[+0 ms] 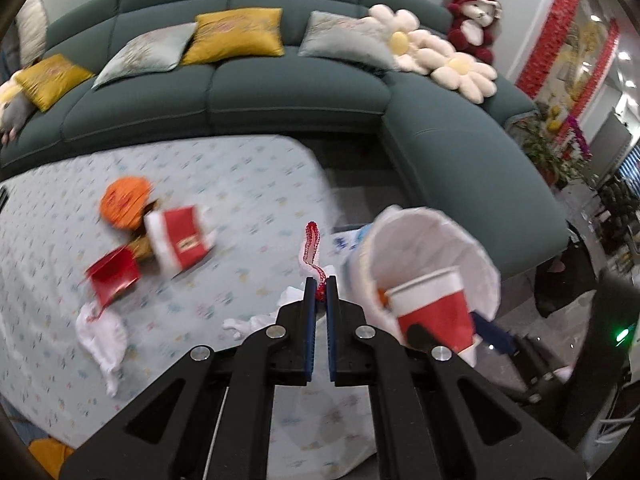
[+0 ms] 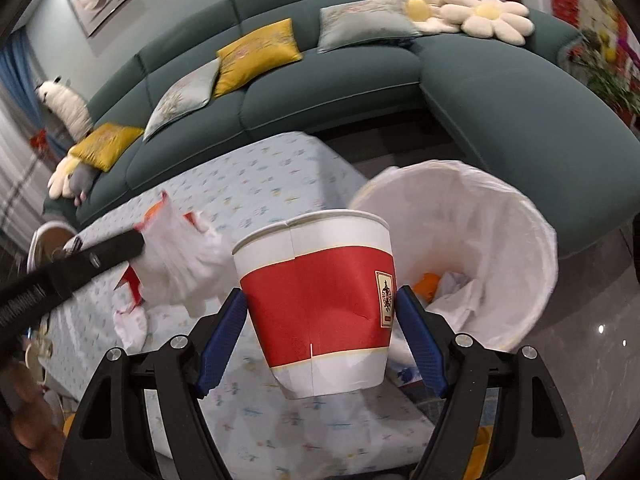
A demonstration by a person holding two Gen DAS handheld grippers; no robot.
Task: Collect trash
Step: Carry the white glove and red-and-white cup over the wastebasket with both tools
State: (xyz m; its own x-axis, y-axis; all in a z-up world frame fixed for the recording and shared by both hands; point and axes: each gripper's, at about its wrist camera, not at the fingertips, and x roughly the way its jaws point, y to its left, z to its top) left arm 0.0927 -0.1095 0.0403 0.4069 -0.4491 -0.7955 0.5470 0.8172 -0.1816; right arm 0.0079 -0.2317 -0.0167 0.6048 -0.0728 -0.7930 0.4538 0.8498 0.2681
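Teal sofa (image 1: 296, 92) across the back of both views, yellow and grey cushions along it. Pale patterned tablecloth (image 1: 224, 184) below, still littered. White-lined bin (image 2: 492, 240) just off the table edge, orange scrap and crumpled paper at its bottom, seen only from the right wrist. From the left wrist alone: orange round piece (image 1: 126, 202), red packets (image 1: 182, 240) beside it, white crumpled tissue (image 1: 102, 330) nearer.

Right gripper (image 2: 322, 312) spread wide, blue pads pressed on both flanks of the red-and-white paper cup (image 2: 320, 300), cup upright, lifted clear of the cloth, beside the bin. Left gripper (image 1: 320, 286) nearly together, pinching a red-edged white wrapper (image 1: 312, 246); from the right wrist, that wrapper hanging as a crumpled white bundle above the table.
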